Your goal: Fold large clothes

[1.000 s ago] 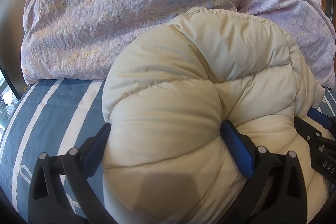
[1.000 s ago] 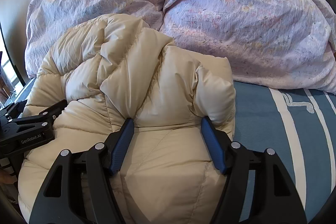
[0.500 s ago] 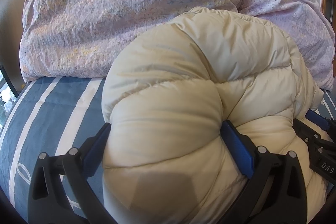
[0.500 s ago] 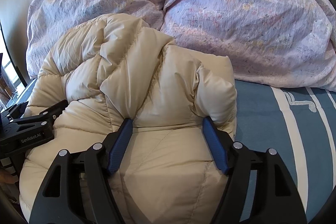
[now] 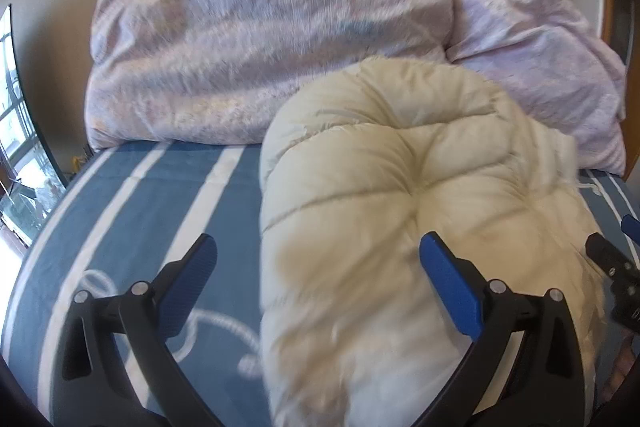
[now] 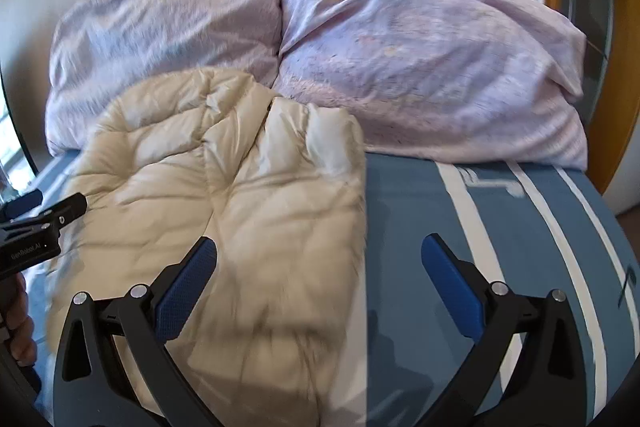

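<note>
A cream puffy down jacket (image 5: 400, 211) lies folded in a thick bundle on the blue striped bed; it also shows in the right wrist view (image 6: 224, 195). My left gripper (image 5: 318, 267) is open wide and empty, raised above the jacket's left edge. My right gripper (image 6: 318, 267) is open wide and empty above the jacket's right edge. Each gripper shows at the edge of the other's view: the right one (image 5: 612, 267) and the left one (image 6: 36, 227).
A crumpled lilac duvet (image 5: 260, 39) is piled along the head of the bed behind the jacket, also in the right wrist view (image 6: 420, 59). The blue bedspread with white stripes (image 6: 500, 227) lies bare either side. A window (image 5: 20, 147) is at the left.
Both grippers have let go of the jacket, opened wide and pulled back and up. The jacket bundle has dropped onto the bed and settled lower.
</note>
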The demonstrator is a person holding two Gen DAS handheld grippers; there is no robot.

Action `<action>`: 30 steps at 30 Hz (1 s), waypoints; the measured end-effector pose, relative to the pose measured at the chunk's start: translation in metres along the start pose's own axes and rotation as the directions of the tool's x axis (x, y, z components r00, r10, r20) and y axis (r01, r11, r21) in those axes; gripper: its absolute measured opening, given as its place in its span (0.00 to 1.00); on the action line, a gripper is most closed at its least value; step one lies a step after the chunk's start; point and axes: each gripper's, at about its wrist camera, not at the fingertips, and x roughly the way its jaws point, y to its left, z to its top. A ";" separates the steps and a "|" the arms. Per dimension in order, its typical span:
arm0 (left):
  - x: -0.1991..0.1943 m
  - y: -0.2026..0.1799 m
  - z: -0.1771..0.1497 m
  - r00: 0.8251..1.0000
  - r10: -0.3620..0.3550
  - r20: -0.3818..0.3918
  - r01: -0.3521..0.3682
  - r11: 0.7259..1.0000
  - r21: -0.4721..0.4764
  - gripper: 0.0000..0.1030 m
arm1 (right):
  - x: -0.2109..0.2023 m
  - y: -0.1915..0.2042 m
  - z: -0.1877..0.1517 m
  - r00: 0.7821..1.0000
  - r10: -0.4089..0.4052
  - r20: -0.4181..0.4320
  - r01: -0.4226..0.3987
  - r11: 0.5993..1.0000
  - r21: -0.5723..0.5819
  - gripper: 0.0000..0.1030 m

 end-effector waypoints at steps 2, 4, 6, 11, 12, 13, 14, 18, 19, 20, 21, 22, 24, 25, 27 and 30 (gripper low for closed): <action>-0.020 0.002 -0.006 1.000 -0.005 0.021 0.005 1.000 0.006 0.98 | -0.015 -0.006 -0.005 1.000 0.017 0.006 -0.017 1.000 0.022 0.99; -0.042 0.004 -0.014 0.999 -0.015 0.040 0.015 1.000 0.007 0.98 | -0.033 -0.009 -0.011 0.999 0.038 0.011 -0.039 0.998 0.040 0.99; -0.058 0.006 -0.022 0.998 -0.036 0.043 0.036 0.999 -0.001 0.98 | -0.054 -0.010 -0.019 0.998 0.062 0.013 -0.062 0.997 0.044 0.99; -0.101 0.018 -0.055 0.995 -0.100 0.027 0.101 0.994 -0.031 0.98 | -0.090 -0.002 -0.039 0.995 0.100 0.010 -0.100 0.995 0.011 0.99; -0.107 0.020 -0.061 0.994 -0.103 0.025 0.103 0.994 -0.034 0.98 | -0.097 0.001 -0.045 0.994 0.108 -0.003 -0.108 0.994 0.004 0.99; -0.116 0.022 -0.068 0.994 -0.104 0.017 0.104 0.994 -0.036 0.98 | -0.102 0.002 -0.049 0.993 0.116 -0.013 -0.116 0.993 0.003 0.99; -0.123 0.022 -0.074 0.995 -0.104 0.007 0.104 0.994 -0.036 0.98 | -0.106 0.004 -0.054 0.992 0.123 -0.028 -0.123 0.992 0.006 0.99; -0.147 0.024 -0.097 0.994 -0.109 -0.012 0.109 0.993 -0.037 0.98 | -0.120 0.009 -0.072 0.986 0.146 -0.086 -0.144 0.989 0.031 0.99; -0.151 0.024 -0.101 0.993 -0.115 -0.016 0.114 0.993 -0.039 0.98 | -0.124 0.009 -0.075 0.984 0.153 -0.094 -0.150 0.988 0.037 0.99; -0.154 0.024 -0.105 0.993 -0.118 -0.023 0.117 0.992 -0.041 0.98 | -0.127 0.010 -0.079 0.981 0.162 -0.103 -0.158 0.986 0.043 0.99; -0.158 0.024 -0.110 0.992 -0.122 -0.033 0.120 0.992 -0.043 0.98 | -0.131 0.012 -0.083 0.980 0.169 -0.110 -0.165 0.985 0.045 0.99; -0.161 0.024 -0.115 0.991 -0.127 -0.042 0.125 0.991 -0.046 0.98 | -0.134 0.013 -0.086 0.979 0.172 -0.114 -0.168 0.985 0.044 0.99; -0.167 0.025 -0.124 0.989 -0.135 -0.058 0.132 0.990 -0.052 0.98 | -0.142 0.016 -0.093 0.977 0.178 -0.119 -0.175 0.984 0.038 0.99; -0.170 0.025 -0.128 0.989 -0.134 -0.064 0.131 0.990 -0.056 0.98 | -0.145 0.017 -0.095 0.976 0.181 -0.119 -0.178 0.983 0.037 0.99; -0.175 0.026 -0.136 0.989 -0.131 -0.069 0.127 0.990 -0.060 0.98 | -0.152 0.018 -0.099 0.974 0.192 -0.118 -0.189 0.981 0.036 0.99; -0.184 0.026 -0.142 0.988 -0.136 -0.073 0.131 0.989 -0.061 0.98 | -0.164 0.020 -0.105 0.976 0.190 -0.109 -0.187 0.982 0.031 0.99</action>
